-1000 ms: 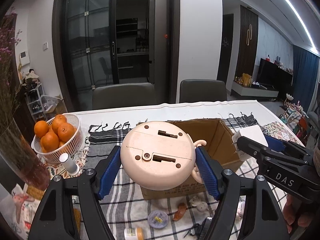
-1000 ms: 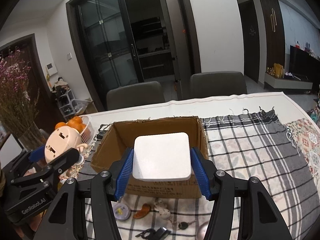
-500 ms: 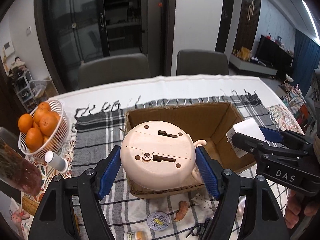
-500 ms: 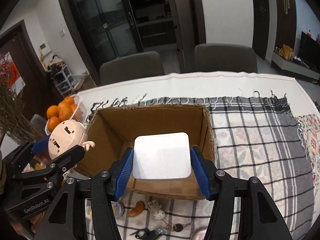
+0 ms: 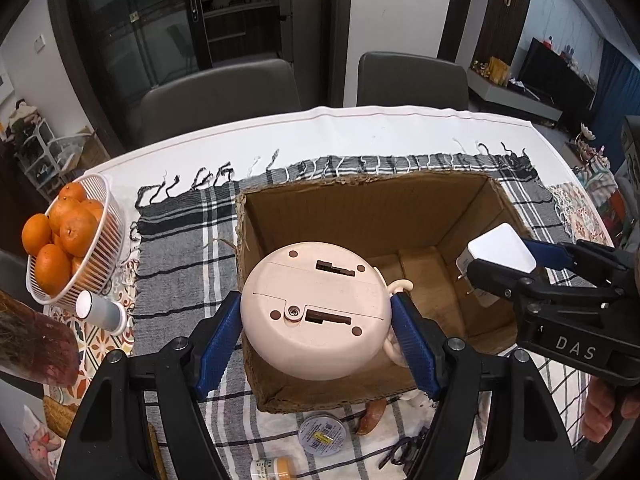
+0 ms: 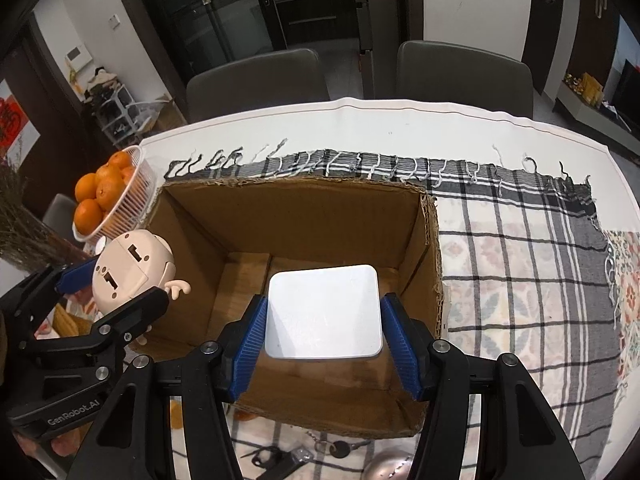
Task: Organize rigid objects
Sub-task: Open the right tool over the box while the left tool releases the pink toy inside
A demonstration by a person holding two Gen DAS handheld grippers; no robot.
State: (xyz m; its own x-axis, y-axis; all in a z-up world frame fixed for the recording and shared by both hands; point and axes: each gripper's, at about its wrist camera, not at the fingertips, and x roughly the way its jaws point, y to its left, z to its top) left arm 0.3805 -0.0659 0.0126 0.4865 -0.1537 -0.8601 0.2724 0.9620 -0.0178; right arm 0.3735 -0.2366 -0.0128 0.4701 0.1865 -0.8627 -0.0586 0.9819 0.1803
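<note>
Over the cardboard box (image 6: 304,216), each claw grips something (pink toy (image 5: 316,312), probably a charger (image 6: 323,312)).

left gripper (image 5: 316,312) with round toy (image 5: 316,308), right gripper (image 6: 322,312) with white block (image 6: 323,312), both lowered over cardboard box (image 6: 296,204)

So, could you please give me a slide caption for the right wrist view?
Right gripper holds a white square adapter above the open cardboard box.

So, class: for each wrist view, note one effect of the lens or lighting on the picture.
Left wrist view: fisheye bends the table edge and door frames, corners vignette black. Right wrist view: same curving, and the white block in the tool looks washed out, nearly featureless.
</note>
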